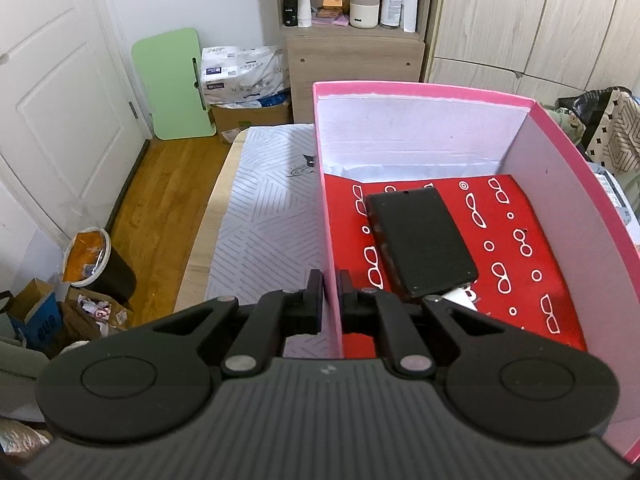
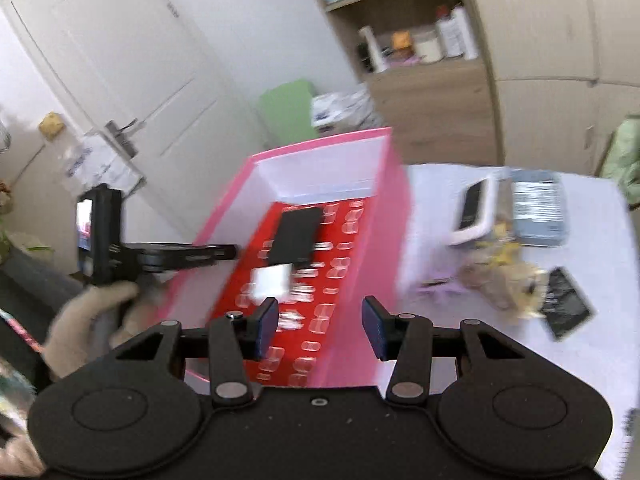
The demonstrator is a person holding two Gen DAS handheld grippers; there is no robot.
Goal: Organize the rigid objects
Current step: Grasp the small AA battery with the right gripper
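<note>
Pink box wall pinched in the left tongs; right tongs spread, empty, could knock the near wall beneath them.

Black case flat in pink box

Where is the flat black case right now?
The flat black case lies inside the pink box on the red patterned lining, nearer the wall the left gripper clamps, a small white block beside it.
</note>
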